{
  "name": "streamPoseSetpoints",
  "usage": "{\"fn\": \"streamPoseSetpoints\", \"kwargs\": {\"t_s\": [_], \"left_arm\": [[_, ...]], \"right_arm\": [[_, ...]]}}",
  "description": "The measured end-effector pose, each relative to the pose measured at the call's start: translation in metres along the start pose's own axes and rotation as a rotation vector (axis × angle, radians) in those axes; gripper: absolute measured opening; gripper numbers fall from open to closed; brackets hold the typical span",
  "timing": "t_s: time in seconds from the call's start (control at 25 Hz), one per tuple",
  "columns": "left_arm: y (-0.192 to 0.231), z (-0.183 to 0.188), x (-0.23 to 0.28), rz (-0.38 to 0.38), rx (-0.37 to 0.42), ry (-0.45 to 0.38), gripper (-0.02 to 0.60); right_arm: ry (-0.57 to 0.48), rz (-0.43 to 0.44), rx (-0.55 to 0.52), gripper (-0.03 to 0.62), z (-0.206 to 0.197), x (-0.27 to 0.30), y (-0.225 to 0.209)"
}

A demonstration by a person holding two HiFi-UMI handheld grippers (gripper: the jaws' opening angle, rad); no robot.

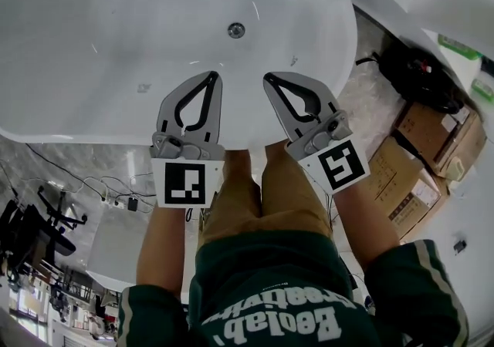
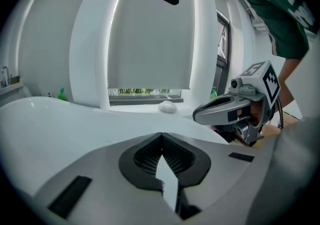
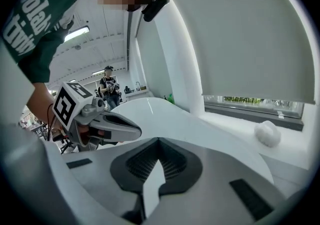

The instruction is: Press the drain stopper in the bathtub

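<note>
Left gripper (image 1: 212,75) and right gripper (image 1: 268,77) hover side by side, reaching in over the near rim of the white bathtub (image 1: 77,45). Each has its 2 jaws pressed together on nothing. The drain stopper (image 1: 236,29) sits in the tub floor beyond both tips, untouched.

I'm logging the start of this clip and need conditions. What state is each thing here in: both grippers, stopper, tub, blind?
left gripper: shut, nothing between its jaws, held over the tub's near rim.
right gripper: shut, empty, beside the left one.
drain stopper: untouched by either gripper; whether it is up or down cannot be told.
bathtub: no water visible in it.
roller blind: lowered almost fully.
</note>
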State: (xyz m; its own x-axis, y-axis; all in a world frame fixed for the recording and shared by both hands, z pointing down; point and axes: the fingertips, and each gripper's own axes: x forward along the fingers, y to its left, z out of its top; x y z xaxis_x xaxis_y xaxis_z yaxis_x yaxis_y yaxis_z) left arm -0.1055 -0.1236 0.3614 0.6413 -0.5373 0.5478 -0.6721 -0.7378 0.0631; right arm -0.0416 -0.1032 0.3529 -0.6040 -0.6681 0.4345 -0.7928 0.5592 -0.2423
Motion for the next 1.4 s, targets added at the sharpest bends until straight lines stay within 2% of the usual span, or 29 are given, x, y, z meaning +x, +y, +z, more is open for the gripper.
{"fn": "streamPoseSetpoints", "kwargs": {"t_s": [0.12, 0.32, 0.48, 0.6, 0.84, 1.08, 1.4], "left_arm": [[-0.007, -0.030, 0.024, -0.024, -0.049, 0.073, 0.009], [-0.019, -0.067, 0.069, -0.042, -0.066, 0.139, 0.009], [-0.020, -0.098, 0.112, -0.040, -0.033, 0.193, 0.009], [-0.022, -0.125, 0.137, -0.040, -0.039, 0.246, 0.009], [-0.023, -0.184, 0.172, -0.074, -0.021, 0.385, 0.009], [-0.019, -0.238, 0.205, -0.085, 0.002, 0.475, 0.009], [-0.019, -0.297, 0.247, -0.079, 0.040, 0.591, 0.009]], "right_arm": [[0.008, 0.003, 0.026, 0.012, -0.018, 0.007, -0.013], [0.000, 0.003, 0.072, 0.012, -0.045, 0.013, -0.035], [-0.001, -0.007, 0.096, 0.012, -0.066, 0.020, -0.059], [-0.010, -0.010, 0.094, 0.012, -0.074, 0.023, -0.074], [0.000, 0.002, 0.086, 0.012, -0.089, 0.030, -0.098], [0.027, 0.027, 0.057, 0.012, -0.104, 0.034, -0.109], [0.055, 0.035, 0.072, 0.012, -0.128, 0.039, -0.118]]}}
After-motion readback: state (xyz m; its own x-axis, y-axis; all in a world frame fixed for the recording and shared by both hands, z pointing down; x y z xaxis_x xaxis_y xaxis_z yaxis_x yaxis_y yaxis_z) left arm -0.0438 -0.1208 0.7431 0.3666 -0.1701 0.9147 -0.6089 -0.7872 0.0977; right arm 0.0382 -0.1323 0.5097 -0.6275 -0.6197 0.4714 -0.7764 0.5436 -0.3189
